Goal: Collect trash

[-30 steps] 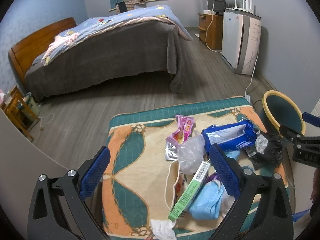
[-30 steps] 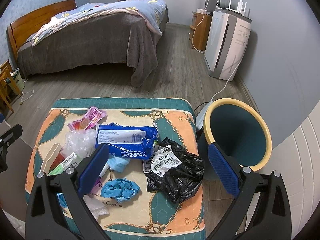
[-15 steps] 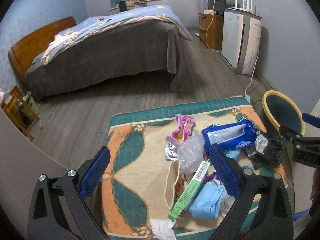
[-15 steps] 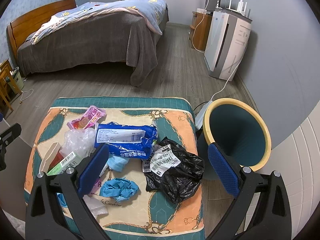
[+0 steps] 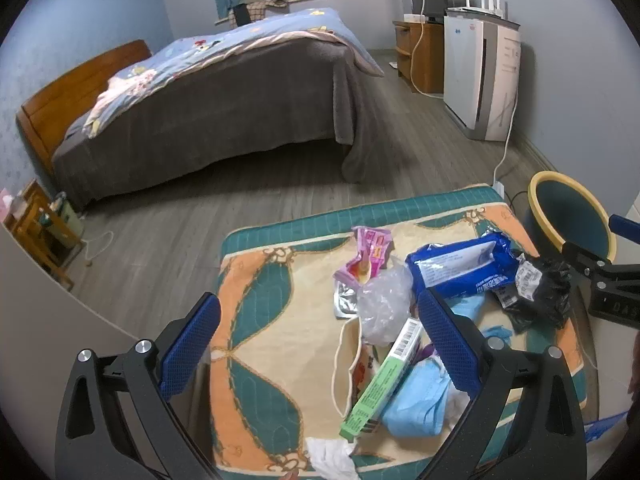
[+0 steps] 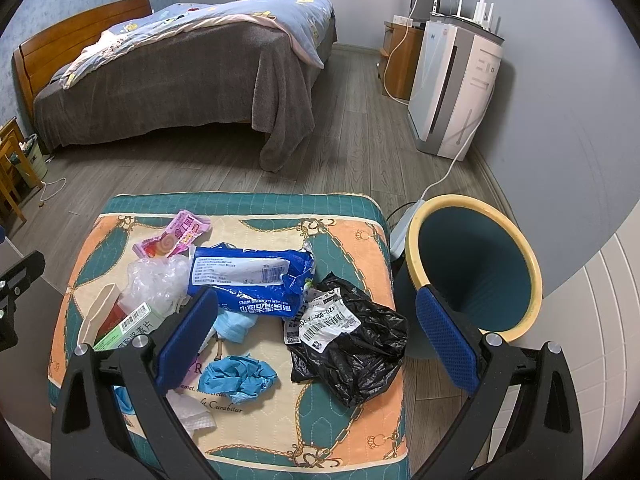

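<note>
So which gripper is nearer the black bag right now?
Right. The right gripper hovers open just above the black bag; the left gripper is open over the table's other side.

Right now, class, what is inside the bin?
The bin shows only bare teal walls where visible; no trash shows. Its bottom is hidden behind the near rim and the right gripper.
</note>
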`<state>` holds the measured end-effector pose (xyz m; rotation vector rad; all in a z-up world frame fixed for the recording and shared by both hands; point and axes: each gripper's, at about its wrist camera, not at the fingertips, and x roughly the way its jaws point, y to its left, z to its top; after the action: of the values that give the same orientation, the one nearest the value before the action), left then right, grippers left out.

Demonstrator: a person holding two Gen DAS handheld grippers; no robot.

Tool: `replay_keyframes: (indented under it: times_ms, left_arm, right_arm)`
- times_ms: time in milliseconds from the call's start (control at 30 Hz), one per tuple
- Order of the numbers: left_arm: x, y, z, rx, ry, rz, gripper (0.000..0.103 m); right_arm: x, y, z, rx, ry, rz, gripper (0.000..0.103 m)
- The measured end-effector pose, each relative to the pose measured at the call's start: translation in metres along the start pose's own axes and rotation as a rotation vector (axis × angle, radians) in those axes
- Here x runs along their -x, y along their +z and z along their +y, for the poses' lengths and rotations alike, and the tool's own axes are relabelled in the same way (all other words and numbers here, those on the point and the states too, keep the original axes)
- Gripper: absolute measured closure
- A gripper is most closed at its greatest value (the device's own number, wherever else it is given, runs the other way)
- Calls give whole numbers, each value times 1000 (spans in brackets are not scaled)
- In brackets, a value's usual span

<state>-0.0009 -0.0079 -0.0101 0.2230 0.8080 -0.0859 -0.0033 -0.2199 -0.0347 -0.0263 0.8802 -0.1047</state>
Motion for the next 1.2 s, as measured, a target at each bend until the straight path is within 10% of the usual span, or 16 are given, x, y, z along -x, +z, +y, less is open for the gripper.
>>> replay_keyframes:
  times_ms: [333,600,800,1200]
  left_arm:
    - [-6,1,10,49,-113,39,5]
    - [-2,3,21,78,-54,-34,5]
    - [-30,-6,8,13,-87,162,5]
    - [-70,-24,10,-18,-120,298,8]
  right_arm:
    - [-8,-2,-8,-45,-4,21,6]
    - [-18,-4,-13,-86,16,96,6]
    - [-32,-8,-14,-53,50,156,6]
    - [-62,-19,-62,-239,23,270,15]
